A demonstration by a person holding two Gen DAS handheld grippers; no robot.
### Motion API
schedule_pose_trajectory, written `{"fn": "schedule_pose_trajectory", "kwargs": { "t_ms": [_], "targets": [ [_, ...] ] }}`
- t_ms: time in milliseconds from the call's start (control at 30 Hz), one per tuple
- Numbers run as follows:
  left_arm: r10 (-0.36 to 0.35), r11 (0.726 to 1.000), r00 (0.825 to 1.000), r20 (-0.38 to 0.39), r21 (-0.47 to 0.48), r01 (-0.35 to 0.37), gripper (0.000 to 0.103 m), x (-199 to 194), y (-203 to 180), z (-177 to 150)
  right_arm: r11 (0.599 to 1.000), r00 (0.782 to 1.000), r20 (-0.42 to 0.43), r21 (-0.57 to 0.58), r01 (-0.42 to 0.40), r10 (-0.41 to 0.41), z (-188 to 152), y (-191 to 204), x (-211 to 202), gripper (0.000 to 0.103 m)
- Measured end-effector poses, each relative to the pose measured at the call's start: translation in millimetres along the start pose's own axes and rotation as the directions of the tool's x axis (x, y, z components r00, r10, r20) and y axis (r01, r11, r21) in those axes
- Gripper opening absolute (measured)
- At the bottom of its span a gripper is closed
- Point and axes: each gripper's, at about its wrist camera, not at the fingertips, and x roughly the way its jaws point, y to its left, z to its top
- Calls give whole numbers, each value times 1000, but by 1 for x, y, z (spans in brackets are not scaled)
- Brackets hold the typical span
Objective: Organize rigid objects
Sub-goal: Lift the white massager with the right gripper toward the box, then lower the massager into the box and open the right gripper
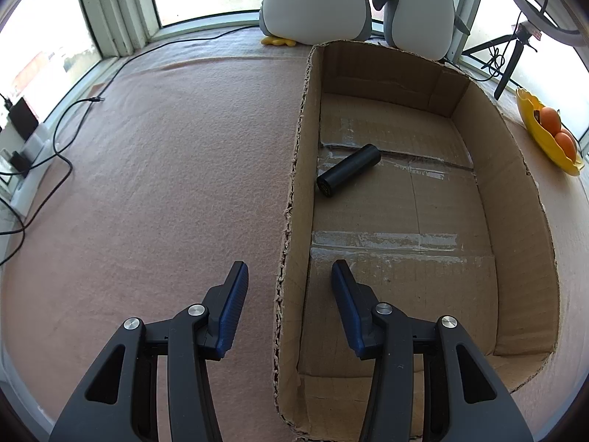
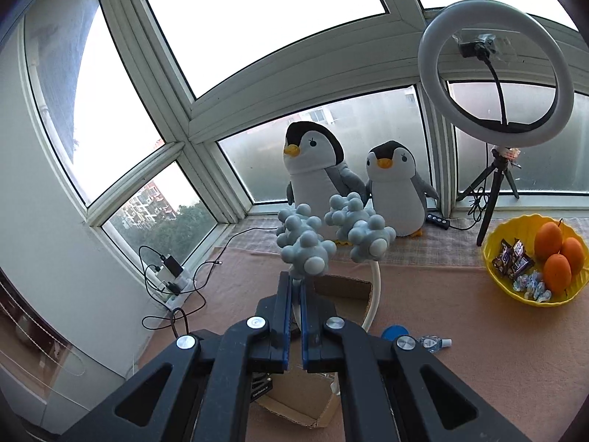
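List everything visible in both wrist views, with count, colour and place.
cardboard box: 1, brown, open, on the pink cloth
cylinder: 1, black, lying inside the box
knobby massager: 1, pale blue with white handle, held up
plush penguins: 2, grey and white, by the window
ring light: 1, white, on a black tripod
bowl: 1, yellow, at right
oranges: 3, in the bowl
wrapped sweets: several, in the bowl
small bottle: 1, clear
cables: black, at left
left gripper: jaws apart, empty
right gripper: jaws clamped on the massager

Cardboard box (image 1: pixel 405 221) floor open beyond black cylinder (image 1: pixel 348 170).
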Motion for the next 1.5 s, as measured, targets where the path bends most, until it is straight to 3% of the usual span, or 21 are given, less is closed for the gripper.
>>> {"fn": "schedule_pose_trajectory", "kwargs": {
  "t_ms": [233,533,733,1133,1200,1267,1300,1500],
  "targets": [
    [0,1000,1000,1,1,0,46,0,0,0,996,993,-78,30,-86,88,-13,15,31,4],
    [-9,1000,1000,-1,-9,9,46,0,2,1,989,967,-217,99,-114,133,-32,11,91,4],
    [-18,1000,1000,-3,-17,18,46,1,3,1,984,948,-285,143,-102,140,-40,-6,127,4],
    [-15,1000,1000,-4,-14,15,46,2,2,3,995,950,-308,100,-27,57,-36,-16,157,6],
    [-15,1000,1000,-4,-14,15,46,2,2,3,996,946,-322,90,-9,37,-37,-18,162,12],
    [-15,1000,1000,-4,-13,15,46,2,2,2,997,949,-314,82,14,13,-36,-19,161,35],
    [-16,1000,1000,-2,-13,16,46,2,2,3,997,954,-298,79,21,3,-36,-19,158,39],
    [-12,1000,1000,-1,-10,12,46,0,2,3,998,965,-263,55,38,-22,-31,-22,142,41]
  ]
}}
